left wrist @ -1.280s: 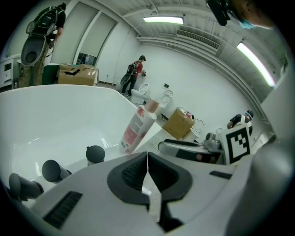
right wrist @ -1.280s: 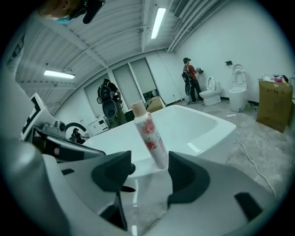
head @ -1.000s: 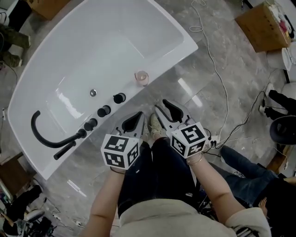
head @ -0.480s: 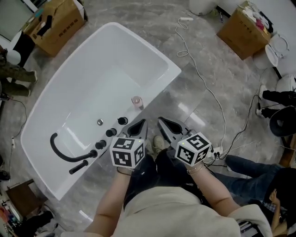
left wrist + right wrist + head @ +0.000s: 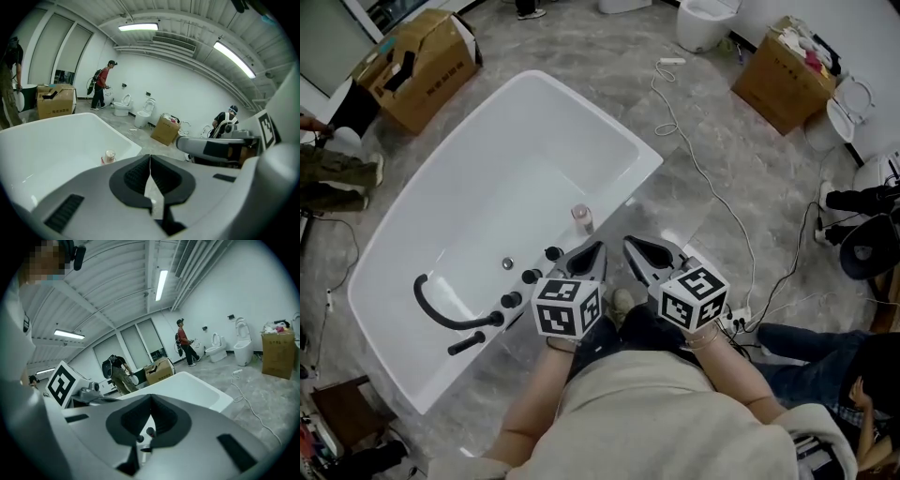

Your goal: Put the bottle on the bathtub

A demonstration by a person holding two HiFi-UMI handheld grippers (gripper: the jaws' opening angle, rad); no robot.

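Left claw: the left claw (image 5: pixel 597 247) (image 5: pixel 150 158) is sitting fully closed, its two dark pads pressing together along one thin seam, and it is gripping nothing.
Right claw: the right claw (image 5: pixel 629 243) (image 5: pixel 150 398) is likewise sitting closed and is carrying nothing.
Claw position: both claws are hovering side by side just in front of the person's waist, pointing toward the tub's near rim, and neither is touching anything.
Bottle: the small pale pink bottle (image 5: pixel 581 219) (image 5: pixel 108 157) is standing upright on the near rim of the white oval bathtub (image 5: pixel 648 156) (image 5: pixel 119 137), apart from both claws and just ahead of the left one.
Tub fittings: a row of round black knobs (image 5: pixel 530 277) is running along the same rim beside the bottle, and a curved black faucet (image 5: pixel 437 307) is arching over the basin past them.
Floor: a white cable (image 5: pixel 713 184) is trailing across the grey marbled floor to the right of the tub.
Surroundings: an open brown cardboard box (image 5: pixel 418 66) is sitting beyond the tub's far side, and a second cardboard box (image 5: pixel 784 77) is sitting at the upper right.
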